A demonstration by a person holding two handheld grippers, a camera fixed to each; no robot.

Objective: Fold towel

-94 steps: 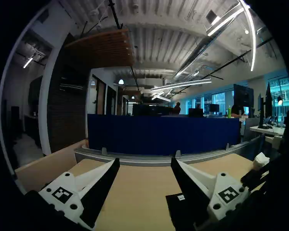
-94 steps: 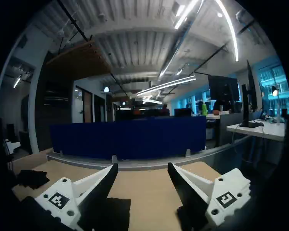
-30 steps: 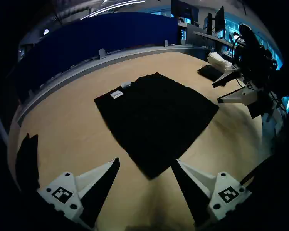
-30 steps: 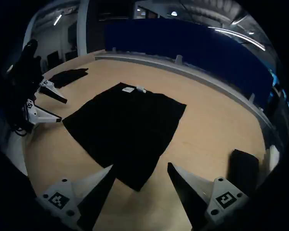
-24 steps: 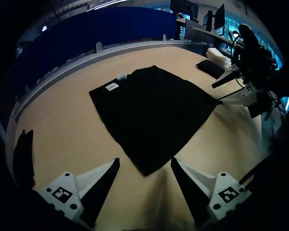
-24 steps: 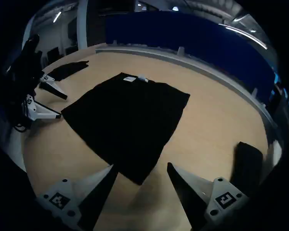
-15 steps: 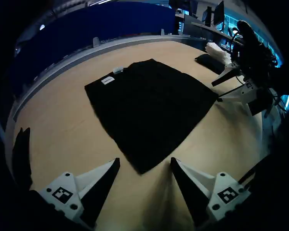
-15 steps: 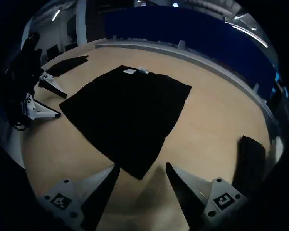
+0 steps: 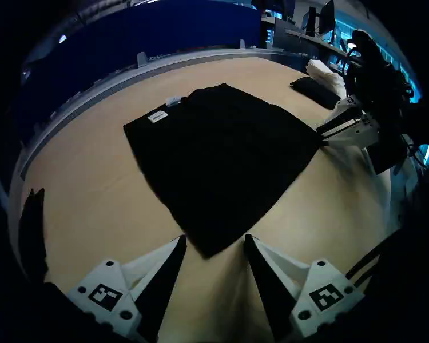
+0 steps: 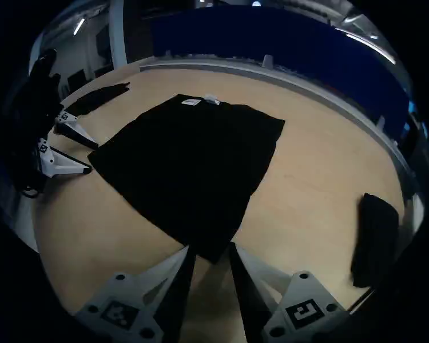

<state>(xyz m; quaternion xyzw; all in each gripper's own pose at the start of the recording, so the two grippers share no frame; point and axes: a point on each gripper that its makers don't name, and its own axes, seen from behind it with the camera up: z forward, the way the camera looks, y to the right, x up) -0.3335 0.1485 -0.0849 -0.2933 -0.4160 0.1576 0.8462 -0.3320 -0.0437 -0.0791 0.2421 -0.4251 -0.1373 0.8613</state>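
Note:
A black towel (image 9: 220,154) (image 10: 197,160) lies spread flat on the wooden table (image 9: 83,171), with a white tag (image 9: 156,116) at its far edge. My left gripper (image 9: 213,246) is open, its fingers on either side of the towel's near corner. My right gripper (image 10: 211,251) has narrowed to a small gap around another corner, and I see no pinch on the cloth. In the left gripper view the right gripper (image 9: 324,136) sits at the towel's right corner. In the right gripper view the left gripper (image 10: 93,158) stands open at the towel's left corner.
A blue partition (image 9: 146,34) (image 10: 271,40) runs along the table's far edge. A folded black cloth (image 9: 314,91) and a white stack (image 9: 326,74) lie past the right gripper. Another dark cloth (image 9: 31,234) lies at the left, and a black cloth (image 10: 374,237) by the right edge.
Both grippers dropped from facing the room to the towel's near corners. In the last half second both narrowed their fingers, the right one far more than the left.

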